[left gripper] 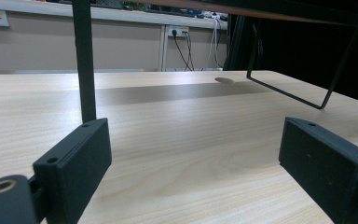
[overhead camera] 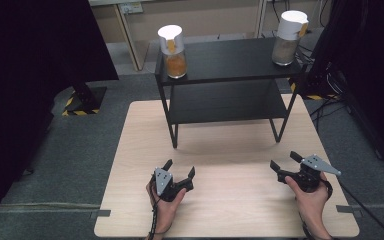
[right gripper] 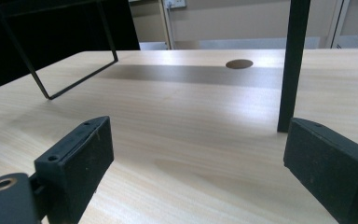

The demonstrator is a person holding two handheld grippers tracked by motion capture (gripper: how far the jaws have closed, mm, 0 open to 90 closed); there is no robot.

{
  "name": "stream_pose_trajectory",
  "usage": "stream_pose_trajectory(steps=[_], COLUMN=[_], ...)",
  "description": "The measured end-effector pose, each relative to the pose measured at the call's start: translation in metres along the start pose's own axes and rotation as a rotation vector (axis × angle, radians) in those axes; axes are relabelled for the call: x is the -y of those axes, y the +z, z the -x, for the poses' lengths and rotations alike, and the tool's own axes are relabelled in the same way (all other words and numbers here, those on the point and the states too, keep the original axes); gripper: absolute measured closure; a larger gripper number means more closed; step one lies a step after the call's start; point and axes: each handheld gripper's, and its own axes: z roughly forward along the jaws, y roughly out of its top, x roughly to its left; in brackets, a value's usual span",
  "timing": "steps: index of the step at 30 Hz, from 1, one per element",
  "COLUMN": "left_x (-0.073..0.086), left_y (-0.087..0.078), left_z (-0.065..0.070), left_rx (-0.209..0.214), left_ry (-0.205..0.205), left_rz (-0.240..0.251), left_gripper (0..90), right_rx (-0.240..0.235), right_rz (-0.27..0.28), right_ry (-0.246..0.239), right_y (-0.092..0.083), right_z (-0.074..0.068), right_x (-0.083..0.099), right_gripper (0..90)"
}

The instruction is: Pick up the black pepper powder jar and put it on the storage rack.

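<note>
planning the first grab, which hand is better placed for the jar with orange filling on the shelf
Left. The left tool sits open on the table below the orange-filled jar at the shelf's left end; the right tool is farther across.

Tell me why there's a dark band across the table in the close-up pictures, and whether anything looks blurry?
In both gripper views the band is the black shelf's shadow on the wooden table. The high view is softer overall, its left side nearly black. The gripper views stay fairly sharp.

Table point(overhead camera: 220, 150) is seen as pale wood grain; shelf point(overhead camera: 230, 62) is black. Jars point(overhead camera: 175, 62) are white-capped, contents orange and beige.
</note>
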Motion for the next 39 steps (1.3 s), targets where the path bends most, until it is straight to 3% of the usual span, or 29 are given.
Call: stream_pose_trajectory(steps=[15,39], left_x=[0.0,-0.002], left_y=[0.0,0.001], left_z=[0.0,-0.001], left_rx=[0.001,0.004], left_ry=[-0.004,-0.003], left_rz=[-0.002,-0.009], left_gripper=[8.8,8.8], right_rx=[0.016,0.024], right_rz=[-0.041,-0.035], right_ry=[-0.005,0.012], right_y=[0.004,0.005], right_z=[-0.002,-0.002], right_x=[0.011,0.011], right_gripper=[8.4,8.4])
